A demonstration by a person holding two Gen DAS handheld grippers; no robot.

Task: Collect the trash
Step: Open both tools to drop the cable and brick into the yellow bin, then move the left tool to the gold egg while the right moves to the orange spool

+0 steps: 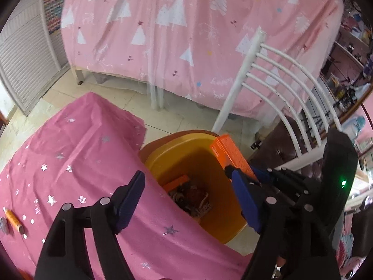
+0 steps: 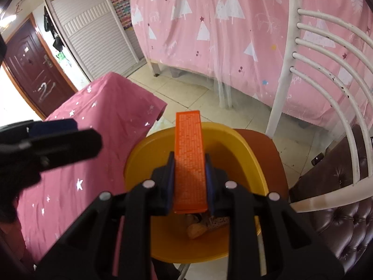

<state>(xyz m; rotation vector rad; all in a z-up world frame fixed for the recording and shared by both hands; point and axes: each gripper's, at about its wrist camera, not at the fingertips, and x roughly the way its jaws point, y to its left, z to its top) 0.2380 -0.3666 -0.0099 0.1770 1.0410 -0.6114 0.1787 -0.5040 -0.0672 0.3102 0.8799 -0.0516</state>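
Observation:
My right gripper (image 2: 190, 182) is shut on a long orange box (image 2: 190, 163) and holds it over the open yellow trash bin (image 2: 139, 154). The box also shows in the left wrist view (image 1: 230, 154), above the bin's (image 1: 163, 154) far side, with the right gripper (image 1: 261, 175) behind it. My left gripper (image 1: 186, 200) is open and empty, its fingers spread over the bin and the table edge. Wrappers and an orange box (image 1: 177, 182) lie at the bin's bottom. An orange tube (image 1: 12, 219) lies on the pink tablecloth at far left.
A table under a pink star-print cloth (image 1: 81, 163) stands left of the bin. A white-backed chair with a dark padded seat (image 2: 338, 186) stands to the right. A bed with a pink tree-print cover (image 1: 186, 35) is behind, across tiled floor.

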